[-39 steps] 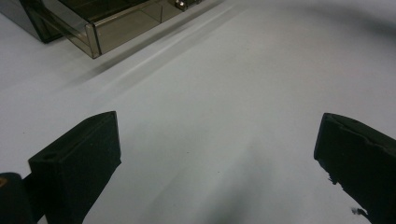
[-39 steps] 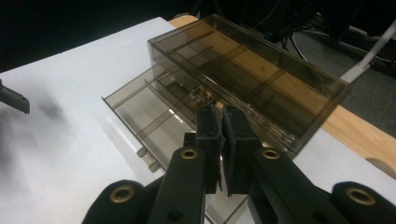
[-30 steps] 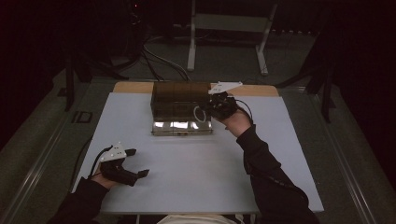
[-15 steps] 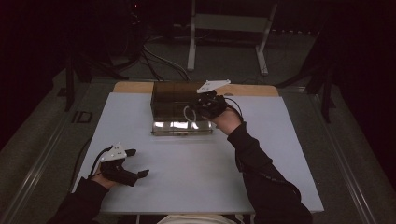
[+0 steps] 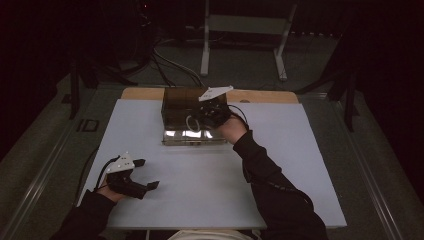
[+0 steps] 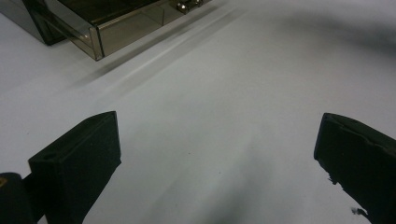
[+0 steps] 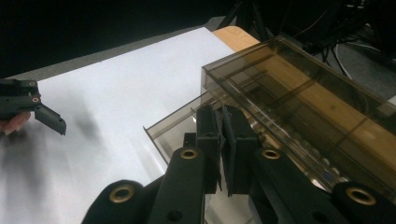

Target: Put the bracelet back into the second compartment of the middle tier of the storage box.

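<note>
A smoky see-through box [image 5: 182, 100] stands at the far middle of the white table [image 5: 300, 165], with its drawer [image 5: 192, 136] pulled out toward me. My right gripper [image 5: 200, 119] hovers over the box's right front, above the drawer, with its jaws shut and nothing visible between them. In the right gripper view the shut jaws [image 7: 224, 140] point at the drawer's corner [image 7: 163, 130] beside the box [image 7: 299, 88]. My left gripper [image 5: 148, 174] rests open on the table at the near left. Its jaws [image 6: 217, 154] stand wide apart over bare table, with the drawer [image 6: 116, 23] farther off.
A wooden board [image 5: 265, 96] lies under the table sheet at the far edge. Behind the table stand a metal stand [image 5: 245, 40] and floor cables [image 5: 170, 55]. The left gripper [image 7: 32, 107] shows at the left edge of the right gripper view.
My right gripper has moved left along the box front, over the open drawer. The left gripper has stayed in place.
</note>
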`<action>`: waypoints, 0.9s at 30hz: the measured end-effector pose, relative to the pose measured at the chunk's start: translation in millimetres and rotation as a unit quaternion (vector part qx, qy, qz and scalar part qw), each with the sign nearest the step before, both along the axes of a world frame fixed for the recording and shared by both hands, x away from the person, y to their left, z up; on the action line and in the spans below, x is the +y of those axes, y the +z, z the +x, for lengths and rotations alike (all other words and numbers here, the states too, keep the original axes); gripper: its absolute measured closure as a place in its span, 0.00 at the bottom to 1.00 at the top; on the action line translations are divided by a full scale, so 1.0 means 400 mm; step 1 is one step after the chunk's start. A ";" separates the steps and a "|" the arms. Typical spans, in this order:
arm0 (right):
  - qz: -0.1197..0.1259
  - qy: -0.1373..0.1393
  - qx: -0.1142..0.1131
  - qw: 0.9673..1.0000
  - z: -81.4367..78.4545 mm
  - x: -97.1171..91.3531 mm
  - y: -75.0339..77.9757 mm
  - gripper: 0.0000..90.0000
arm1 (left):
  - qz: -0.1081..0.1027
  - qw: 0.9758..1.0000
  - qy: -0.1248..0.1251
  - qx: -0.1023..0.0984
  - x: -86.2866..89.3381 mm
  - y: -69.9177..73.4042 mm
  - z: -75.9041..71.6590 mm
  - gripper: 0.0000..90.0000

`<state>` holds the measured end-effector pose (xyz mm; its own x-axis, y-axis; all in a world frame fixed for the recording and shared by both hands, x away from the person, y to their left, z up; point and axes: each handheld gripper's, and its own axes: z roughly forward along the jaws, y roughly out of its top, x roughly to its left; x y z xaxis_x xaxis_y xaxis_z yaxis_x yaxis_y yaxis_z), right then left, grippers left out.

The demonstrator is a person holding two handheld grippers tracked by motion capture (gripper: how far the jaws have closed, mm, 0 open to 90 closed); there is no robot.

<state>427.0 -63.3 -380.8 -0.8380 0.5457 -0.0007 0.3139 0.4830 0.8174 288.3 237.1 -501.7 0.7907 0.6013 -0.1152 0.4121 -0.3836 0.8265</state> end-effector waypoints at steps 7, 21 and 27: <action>-0.005 0.006 0.005 1.000 0.004 0.021 -0.025 0.96 | -0.001 1.000 0.000 0.000 0.000 0.000 0.000 0.02; -0.012 0.000 0.025 1.000 0.033 0.025 -0.093 0.96 | -0.003 1.000 -0.001 0.001 0.002 0.000 0.001 0.02; -0.013 -0.007 0.033 0.999 0.043 0.026 -0.115 0.96 | -0.001 1.000 -0.001 -0.001 0.002 0.000 0.000 0.02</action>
